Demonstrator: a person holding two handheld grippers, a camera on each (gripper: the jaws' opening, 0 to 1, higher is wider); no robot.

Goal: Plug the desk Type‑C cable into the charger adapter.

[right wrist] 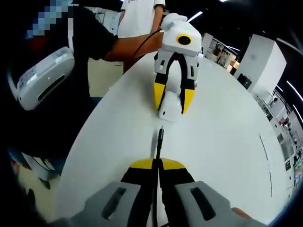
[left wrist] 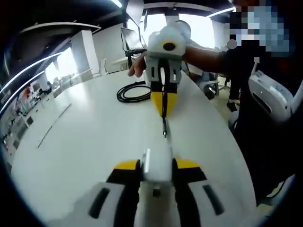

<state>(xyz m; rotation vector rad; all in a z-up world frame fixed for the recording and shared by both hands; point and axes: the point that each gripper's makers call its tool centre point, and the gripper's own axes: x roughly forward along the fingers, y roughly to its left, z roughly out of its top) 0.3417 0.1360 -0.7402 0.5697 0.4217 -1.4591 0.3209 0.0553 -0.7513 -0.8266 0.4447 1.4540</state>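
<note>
The white table (left wrist: 85,142) carries everything here. On the table the left gripper (left wrist: 158,165) has its yellow-tipped jaws closed on the white charger adapter (left wrist: 158,163), which rests on the tabletop. Facing the adapter, the right gripper (right wrist: 157,164) has its jaws pinched narrow on the black Type-C cable (right wrist: 157,142), whose plug (right wrist: 161,130) sits near the adapter, not touching. The cable's black coil (left wrist: 132,91) lies on the table beyond the adapter
</note>
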